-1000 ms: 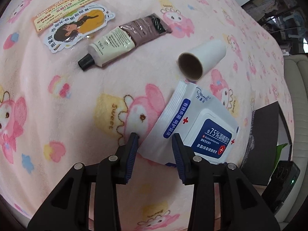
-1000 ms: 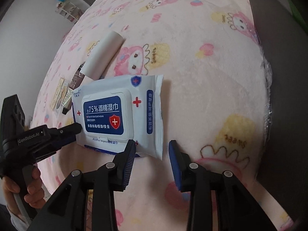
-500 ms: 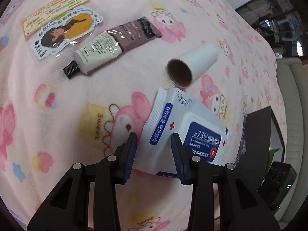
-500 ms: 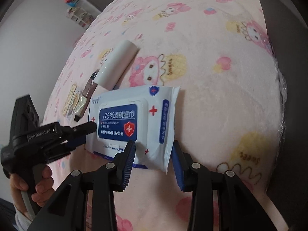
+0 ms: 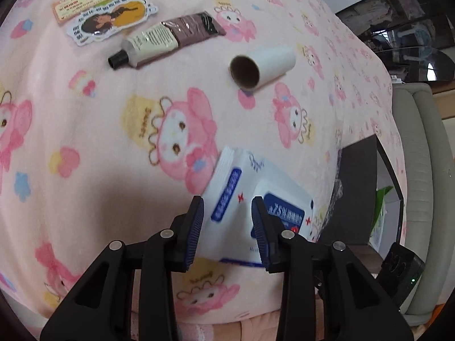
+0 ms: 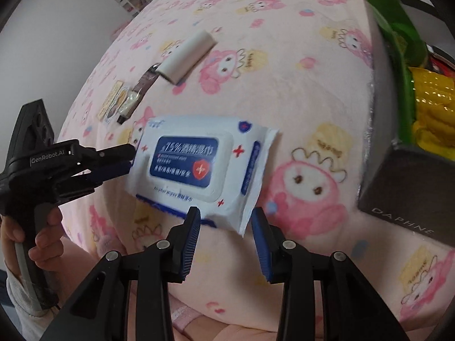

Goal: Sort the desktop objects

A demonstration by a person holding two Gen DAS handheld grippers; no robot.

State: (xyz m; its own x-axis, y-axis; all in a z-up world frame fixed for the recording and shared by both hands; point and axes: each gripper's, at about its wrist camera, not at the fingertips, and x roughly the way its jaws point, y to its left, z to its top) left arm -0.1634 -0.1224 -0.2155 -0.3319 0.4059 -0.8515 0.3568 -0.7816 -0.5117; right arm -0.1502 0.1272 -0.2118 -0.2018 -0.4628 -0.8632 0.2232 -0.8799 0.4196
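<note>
A pink cartoon-print blanket (image 5: 93, 142) covers the counter, with a pale wall and a small shelf behind it in the right wrist view. The left hand-held gripper (image 6: 129, 157) grips one short end of the alcohol wipes pack (image 6: 196, 164), fingers closed on the seal, while the right hand-held gripper (image 6: 226, 237) brackets the opposite corner; whether its pads actually pinch the flap cannot be told. A second ago the pack lay flat on the blanket with both grippers only nearing its edges; now it hangs clear of the cloth, tilted, and sits much nearer the dark box (image 6: 398, 187) at the counter's right edge, where green and yellow packets (image 6: 432, 108) are already stowed. That lift suggests the pack is on its way to the box. Farther out, the cardboard tube (image 5: 263, 66), the cream tube (image 5: 165, 41) and the sticker card (image 5: 105, 18) lie untouched, well apart from the pack, so most of the sorting looks still to come.
</note>
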